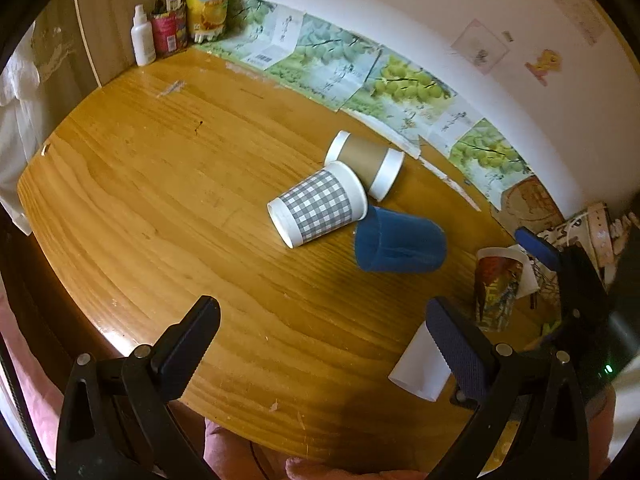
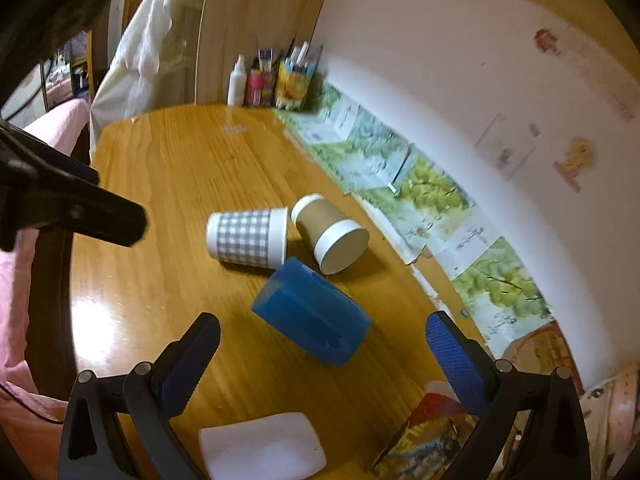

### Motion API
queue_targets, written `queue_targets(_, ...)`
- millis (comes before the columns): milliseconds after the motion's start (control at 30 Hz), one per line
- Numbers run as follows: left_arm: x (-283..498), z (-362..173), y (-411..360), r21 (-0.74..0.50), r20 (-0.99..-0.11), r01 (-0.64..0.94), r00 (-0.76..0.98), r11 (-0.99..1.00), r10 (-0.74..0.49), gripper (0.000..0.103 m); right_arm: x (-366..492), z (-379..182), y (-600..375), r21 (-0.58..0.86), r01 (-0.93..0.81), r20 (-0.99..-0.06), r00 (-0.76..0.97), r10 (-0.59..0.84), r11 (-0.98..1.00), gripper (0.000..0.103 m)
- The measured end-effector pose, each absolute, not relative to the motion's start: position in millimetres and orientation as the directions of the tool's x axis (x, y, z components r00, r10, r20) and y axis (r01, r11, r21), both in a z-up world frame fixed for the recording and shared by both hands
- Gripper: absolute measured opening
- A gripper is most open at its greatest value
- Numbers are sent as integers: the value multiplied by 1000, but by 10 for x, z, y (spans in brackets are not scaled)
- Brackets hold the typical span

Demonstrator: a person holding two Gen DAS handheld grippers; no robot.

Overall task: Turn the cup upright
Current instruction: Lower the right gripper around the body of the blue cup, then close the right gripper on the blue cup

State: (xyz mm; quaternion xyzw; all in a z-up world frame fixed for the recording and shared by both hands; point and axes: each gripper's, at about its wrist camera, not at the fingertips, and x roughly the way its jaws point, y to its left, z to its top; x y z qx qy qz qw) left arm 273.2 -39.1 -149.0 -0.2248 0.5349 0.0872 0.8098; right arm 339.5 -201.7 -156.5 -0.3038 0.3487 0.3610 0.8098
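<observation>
Three cups lie on their sides in a cluster on the wooden table (image 1: 140, 184): a grey-checked paper cup (image 1: 318, 209) (image 2: 248, 237), a brown-sleeved paper cup (image 1: 366, 164) (image 2: 330, 233) and a blue plastic cup (image 1: 400, 240) (image 2: 312, 312). My left gripper (image 1: 320, 340) is open and empty, hovering near the front edge, short of the cups. My right gripper (image 2: 322, 354) is open and empty, its jaws either side of the blue cup but apart from it. The right gripper's finger (image 1: 536, 246) shows at the right in the left wrist view.
A colourful printed cup (image 1: 496, 292) (image 2: 424, 436) stands upright at the right. A white cup (image 1: 420, 364) (image 2: 262, 446) is near the front edge. A white bottle (image 1: 142, 38) and pen holders (image 1: 206, 10) stand in the far corner. Grape-print paper (image 1: 400, 80) lines the wall.
</observation>
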Motion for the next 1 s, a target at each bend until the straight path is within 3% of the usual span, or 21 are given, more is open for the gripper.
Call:
queue_targets(467,2901,-1821,-373,-288,-915,-382,380,878,-135,102,3747,-2221,-1694,-220,-851,-869,393,301,476,103)
queue_targets(1000,3071,-1930,-334,-324,-913,-389,366,862,-179,102,3996,-2479,-1679,-184,-834,-887,369,278,520,103)
